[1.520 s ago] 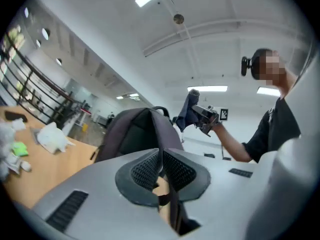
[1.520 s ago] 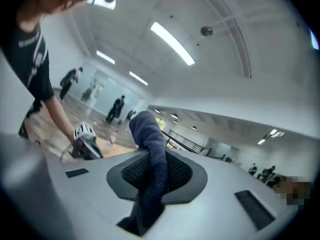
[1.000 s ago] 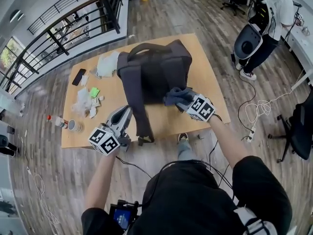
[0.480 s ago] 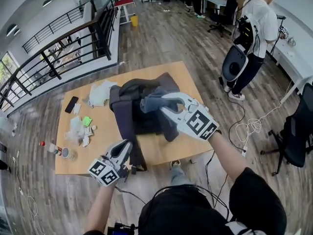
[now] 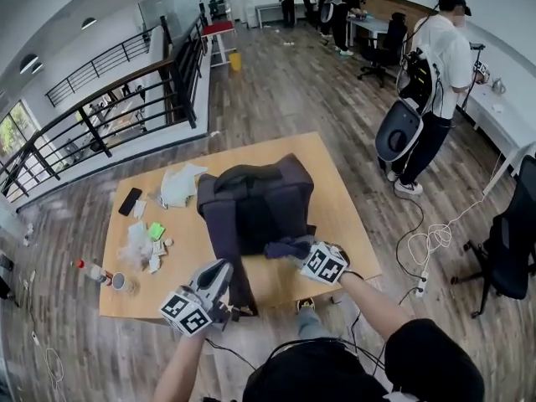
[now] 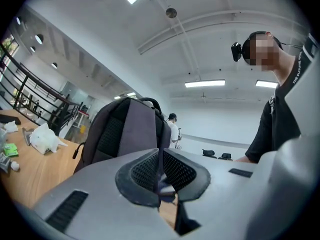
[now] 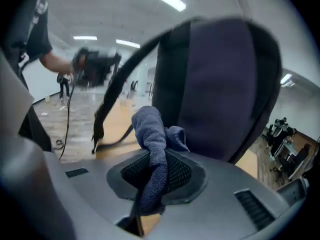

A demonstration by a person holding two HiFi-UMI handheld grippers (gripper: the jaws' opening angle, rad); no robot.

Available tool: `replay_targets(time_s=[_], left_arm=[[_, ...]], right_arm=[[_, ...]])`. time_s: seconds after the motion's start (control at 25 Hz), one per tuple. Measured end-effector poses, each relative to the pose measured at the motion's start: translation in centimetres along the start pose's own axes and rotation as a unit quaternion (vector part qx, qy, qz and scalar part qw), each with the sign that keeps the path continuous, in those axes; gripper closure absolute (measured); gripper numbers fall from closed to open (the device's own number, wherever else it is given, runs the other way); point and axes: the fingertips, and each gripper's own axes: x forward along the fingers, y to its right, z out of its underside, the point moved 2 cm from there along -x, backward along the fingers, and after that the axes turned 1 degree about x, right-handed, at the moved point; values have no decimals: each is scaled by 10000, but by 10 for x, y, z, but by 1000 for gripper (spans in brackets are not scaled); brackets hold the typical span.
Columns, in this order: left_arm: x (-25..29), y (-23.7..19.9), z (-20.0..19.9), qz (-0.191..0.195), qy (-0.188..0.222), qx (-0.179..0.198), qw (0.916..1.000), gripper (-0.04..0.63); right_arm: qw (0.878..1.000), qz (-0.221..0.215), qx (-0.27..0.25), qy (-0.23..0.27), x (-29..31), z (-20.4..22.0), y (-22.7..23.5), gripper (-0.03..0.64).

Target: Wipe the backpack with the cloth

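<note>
1. The backpack (image 5: 255, 199) stands upright on the table (image 5: 343, 199); long overlapping strokes would suit it best.
2. The left gripper (image 5: 221, 268), jaws together beside a strap (image 5: 226, 241), should steady it.
3. The right gripper (image 5: 293, 252) clamps the cloth (image 5: 280, 246) low on the backpack's near face; keep firm pressure.

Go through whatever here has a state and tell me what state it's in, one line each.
backpack: standing upright on the table, top handle up.
cloth: bunched, pinched between jaws, at the backpack's lower part.
right gripper: shut on the cloth.
left gripper: jaws together beside the strap; grip on it unclear.
phone: lying flat, screen dark.
</note>
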Motion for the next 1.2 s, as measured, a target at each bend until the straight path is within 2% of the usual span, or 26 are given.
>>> replay_targets(time_s=[0.08,0.16,0.24,0.32,0.48,0.56,0.6,0.72,0.8,0.84,0.92,1.0,1.04,1.12,1.16,1.2], left_arm=[[4,2,1,37,10,-38,10000,557],[5,5,3,52,-38,-36,10000,557],[4,5,3,95,-75,35,9999,557],[5,3,1,102,-61,53,9999,557],[10,5,1,128,-16,-18,9999,557],[13,9,1,163,4,24,9999,557],[15,11,1,175,18,45,9998,557],[18,16,2,211,7,44,9998,557],[19,17,5,224,-36,35,9997,557],[19,18,6,234,-48,28,9997,557],[21,20,8,251,-68,19,9997,557],[24,21,8,218,-91,16,9997,557],[24,23,9,207,-98,5,9997,557],[25,28,10,222,-109,5,9997,557],[25,29,9,230,-123,26,9997,557],[26,29,9,233,-145,49,9996,557]], right_arm=[[9964,-158,-8,-832,27,52,-13,551],[9951,-163,37,-973,31,62,-20,551],[9980,-126,-158,-600,17,29,-20,551],[9979,52,-644,90,-16,-33,-12,551],[9782,847,-1147,1511,-108,-162,30,551],[9684,1258,-1202,1785,-134,-194,59,551],[9672,1321,-1174,1823,-138,-200,69,551],[9726,1103,-666,1937,-121,-179,71,551],[9806,912,-261,1715,-94,-138,59,551],[9868,778,-120,1413,-76,-109,50,551],[9979,460,76,445,-31,-36,32,551],[9975,241,300,-592,9,38,17,551],[9949,234,492,-845,18,62,13,551],[9918,262,859,-912,19,71,10,551],[9930,234,783,-856,14,58,11,551],[9960,216,480,-721,6,37,11,551]])
